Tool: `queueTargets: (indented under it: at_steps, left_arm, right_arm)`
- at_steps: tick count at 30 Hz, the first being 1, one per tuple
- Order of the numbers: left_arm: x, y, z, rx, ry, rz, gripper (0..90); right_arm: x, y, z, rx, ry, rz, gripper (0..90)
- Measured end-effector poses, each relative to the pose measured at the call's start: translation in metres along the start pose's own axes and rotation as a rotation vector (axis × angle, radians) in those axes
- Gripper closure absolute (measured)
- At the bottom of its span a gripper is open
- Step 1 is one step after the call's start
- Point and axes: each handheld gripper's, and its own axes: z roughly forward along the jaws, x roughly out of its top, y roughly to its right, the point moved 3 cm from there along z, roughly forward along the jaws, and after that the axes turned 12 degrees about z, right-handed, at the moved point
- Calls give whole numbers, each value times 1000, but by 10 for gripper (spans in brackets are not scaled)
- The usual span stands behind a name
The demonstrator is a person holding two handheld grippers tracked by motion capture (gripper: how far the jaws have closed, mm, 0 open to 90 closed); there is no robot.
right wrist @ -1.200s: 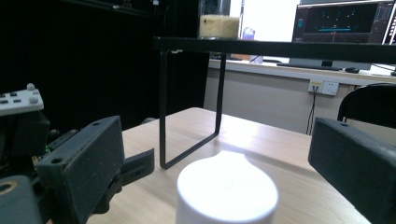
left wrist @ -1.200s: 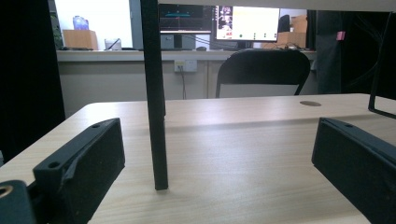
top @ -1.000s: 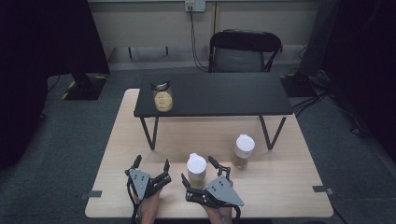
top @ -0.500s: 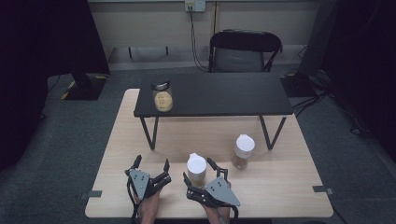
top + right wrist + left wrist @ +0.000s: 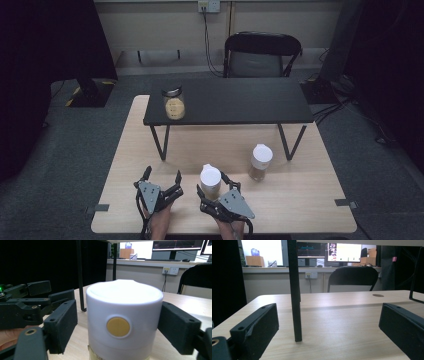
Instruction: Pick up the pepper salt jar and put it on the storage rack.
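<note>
The white-capped jar is seen just in front of the black shelf's leg, its base cut off. The right gripper has been closing around it; pad contact cannot be made out. The left gripper, beside the jar, is held open and empty.

Dim room, dark corners, soft focus

Grey carpet floor, black folding chair, pale wall with socket, monitors beyond

My right tool view cuts the near jar off below its white cap, at six o'clock.
</note>
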Motion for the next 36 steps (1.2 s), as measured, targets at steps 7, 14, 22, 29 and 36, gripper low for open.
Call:
queueTargets:
  at_steps: [7,14,22,29,36]
  left_arm:
    - [0,0,0,0,0,0,21]
    - [0,0,0,0,0,0,22]
    - [0,0,0,0,0,0,23]
    - [0,0,0,0,0,0,23]
    - [0,0,0,0,0,0,23]
  right_arm:
    - [-4,2,2,0,-12,18,216]
    - [-5,3,4,-3,-20,23,239]
    - [-7,5,7,-12,-35,26,269]
    - [-7,5,7,-21,-34,20,296]
    - [-6,3,7,-33,-41,8,300]
